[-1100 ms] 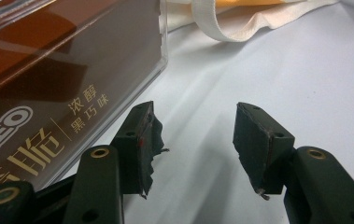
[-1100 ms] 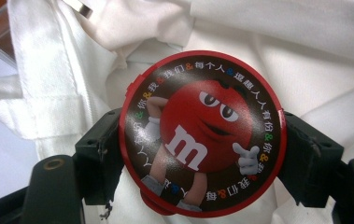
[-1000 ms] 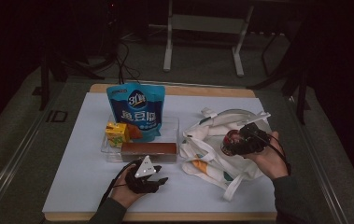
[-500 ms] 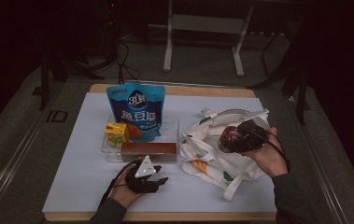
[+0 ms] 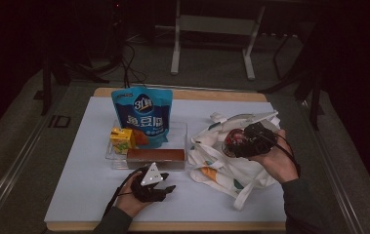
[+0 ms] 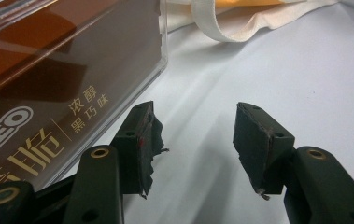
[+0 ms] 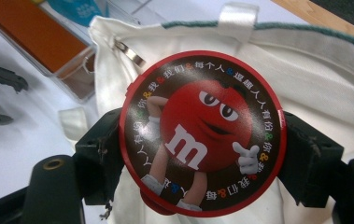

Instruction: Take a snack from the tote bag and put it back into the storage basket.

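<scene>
My right gripper point(image 7: 202, 154) is shut on a round red M&M's container point(image 7: 201, 133), its lid facing the camera, held above a white tote bag point(image 7: 333, 88). From above, that gripper point(image 5: 243, 141) hovers over the bag point(image 5: 221, 168) at the table's right. Near the front edge my left gripper point(image 5: 160, 187) rests on the white mat, its jaws open with nothing between them. In its own view the left gripper point(image 6: 195, 140) points past the corner of a clear tray point(image 6: 158, 42) with a brown Oreo box point(image 6: 48, 93) inside.
The clear tray point(image 5: 180, 134) also holds a blue snack pouch point(image 5: 142, 114) standing upright and a yellow juice carton point(image 5: 122, 139). A tote strap point(image 6: 221, 28) lies ahead of the left jaws. Beyond the table's far edge stands a metal frame point(image 5: 212, 29).
The right gripper with the red container has risen slightly above the tote bag. The left gripper has stayed where it was.
</scene>
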Available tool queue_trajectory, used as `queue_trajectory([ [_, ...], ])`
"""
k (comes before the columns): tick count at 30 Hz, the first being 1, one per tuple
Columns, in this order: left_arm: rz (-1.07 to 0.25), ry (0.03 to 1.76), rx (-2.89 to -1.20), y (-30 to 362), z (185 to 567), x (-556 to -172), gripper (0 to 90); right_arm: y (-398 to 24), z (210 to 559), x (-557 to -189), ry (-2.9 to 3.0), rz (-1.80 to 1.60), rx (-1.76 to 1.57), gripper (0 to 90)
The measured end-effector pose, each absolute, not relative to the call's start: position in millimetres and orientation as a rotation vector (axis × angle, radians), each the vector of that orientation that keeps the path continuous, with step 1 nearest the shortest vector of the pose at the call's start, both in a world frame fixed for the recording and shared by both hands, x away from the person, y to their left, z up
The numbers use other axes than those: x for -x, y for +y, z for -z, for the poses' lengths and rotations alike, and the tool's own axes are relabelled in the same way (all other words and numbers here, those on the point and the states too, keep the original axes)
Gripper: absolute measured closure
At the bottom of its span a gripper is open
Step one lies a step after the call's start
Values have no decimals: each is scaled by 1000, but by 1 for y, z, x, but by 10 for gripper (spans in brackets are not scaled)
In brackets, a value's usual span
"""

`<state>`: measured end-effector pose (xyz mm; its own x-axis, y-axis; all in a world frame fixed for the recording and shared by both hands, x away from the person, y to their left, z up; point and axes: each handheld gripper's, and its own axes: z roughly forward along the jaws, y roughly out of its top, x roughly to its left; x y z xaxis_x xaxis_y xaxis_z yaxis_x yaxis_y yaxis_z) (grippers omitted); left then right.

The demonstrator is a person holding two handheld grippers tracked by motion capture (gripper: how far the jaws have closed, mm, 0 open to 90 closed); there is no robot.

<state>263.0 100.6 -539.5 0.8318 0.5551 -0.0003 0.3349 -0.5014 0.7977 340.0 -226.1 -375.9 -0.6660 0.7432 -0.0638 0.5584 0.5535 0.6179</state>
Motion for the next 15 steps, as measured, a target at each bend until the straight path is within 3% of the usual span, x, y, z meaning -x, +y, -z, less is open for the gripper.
queue_trajectory([
  [15,-320,647,-2141,101,539,-263,490,-208,364,-338,2492,-860,-1016,253],
])
